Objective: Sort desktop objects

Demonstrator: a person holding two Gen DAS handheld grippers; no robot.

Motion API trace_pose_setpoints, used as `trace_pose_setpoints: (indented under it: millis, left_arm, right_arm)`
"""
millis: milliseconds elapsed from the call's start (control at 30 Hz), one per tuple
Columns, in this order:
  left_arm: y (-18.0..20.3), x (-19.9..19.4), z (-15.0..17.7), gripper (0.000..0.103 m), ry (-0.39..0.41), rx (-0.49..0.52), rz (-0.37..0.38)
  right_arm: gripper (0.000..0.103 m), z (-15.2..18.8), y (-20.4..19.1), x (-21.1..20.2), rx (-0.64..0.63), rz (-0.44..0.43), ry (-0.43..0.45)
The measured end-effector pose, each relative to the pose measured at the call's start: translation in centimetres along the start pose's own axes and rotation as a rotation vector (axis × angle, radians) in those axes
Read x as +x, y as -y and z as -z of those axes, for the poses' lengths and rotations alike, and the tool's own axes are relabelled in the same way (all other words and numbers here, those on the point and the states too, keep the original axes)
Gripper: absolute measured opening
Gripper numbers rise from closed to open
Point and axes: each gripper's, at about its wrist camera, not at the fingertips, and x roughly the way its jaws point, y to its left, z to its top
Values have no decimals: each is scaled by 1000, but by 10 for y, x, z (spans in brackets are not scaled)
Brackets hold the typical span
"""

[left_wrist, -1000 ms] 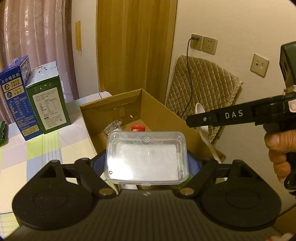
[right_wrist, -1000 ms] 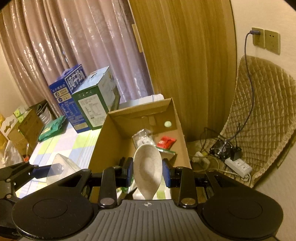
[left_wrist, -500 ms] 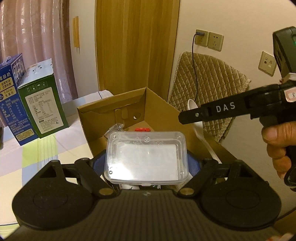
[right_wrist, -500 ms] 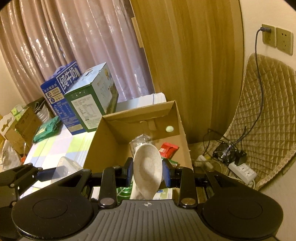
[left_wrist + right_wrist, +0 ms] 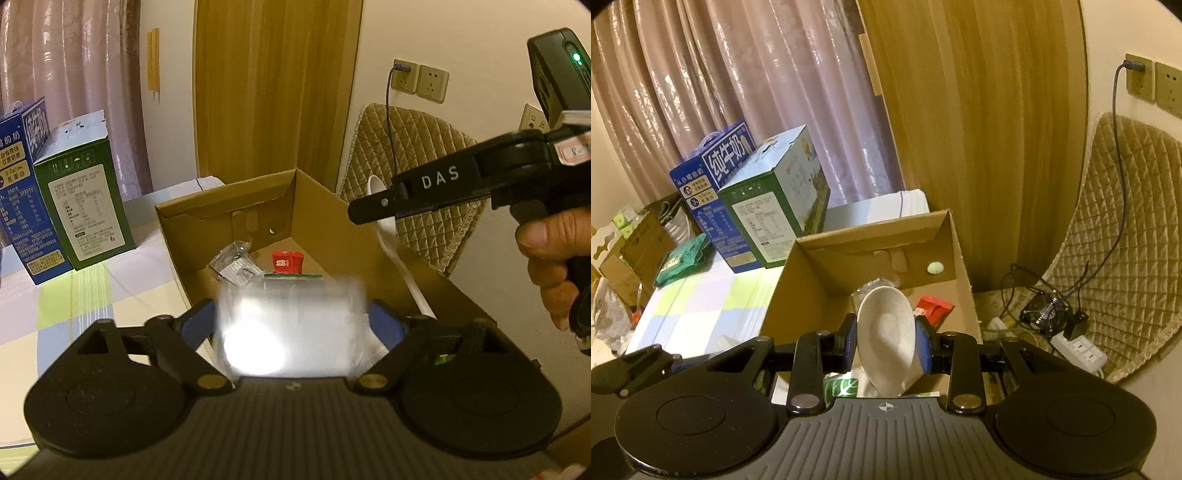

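Clear plastic box (image 5: 290, 328) between the left tongs (image 5: 291, 325) motion-blurred, its contact with the pads unclear.

you hold a glossy clear plastic box (image 5: 290, 328) and a matt speckled spoon (image 5: 885, 341). the carton (image 5: 871, 236) before you is dull brown cardboard.

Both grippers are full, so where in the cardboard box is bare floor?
Bare floor lies in the cardboard box along its left wall, before the back flap. The back right is crowded: a red packet and clear plastic piece.

clear container (image 5: 290, 328) now blurred, dropping from left gripper (image 5: 291, 325).
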Motion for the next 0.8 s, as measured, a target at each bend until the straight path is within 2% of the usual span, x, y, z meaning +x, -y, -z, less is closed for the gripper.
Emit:
trace_pose_setpoints:
  millis: [133, 500, 533, 567, 633, 800]
  left_arm:
    - [1, -1, -2, 91, 9, 19, -1]
    - [-6, -19, 4, 91, 32, -8, -11]
    - [-7, -20, 5, 91, 33, -10, -12]
    - [-7, -23, 7, 91, 35, -14, -13]
    - [-7, -28, 10, 92, 39, -22, -15]
    - [-11, -45, 24, 94, 47, -67, -24]
  right_arm:
    - [30, 0, -4, 3, -4, -2, -2]
    - [30, -3, -9, 4, -10, -21, 14]
    - [32, -4, -9, 4, -3, -27, 23]
    - [41, -5, -8, 4, 7, -32, 28]
    - [48, -5, -7, 2, 18, -33, 39]
    - [54, 3, -7, -10, 15, -30, 53]
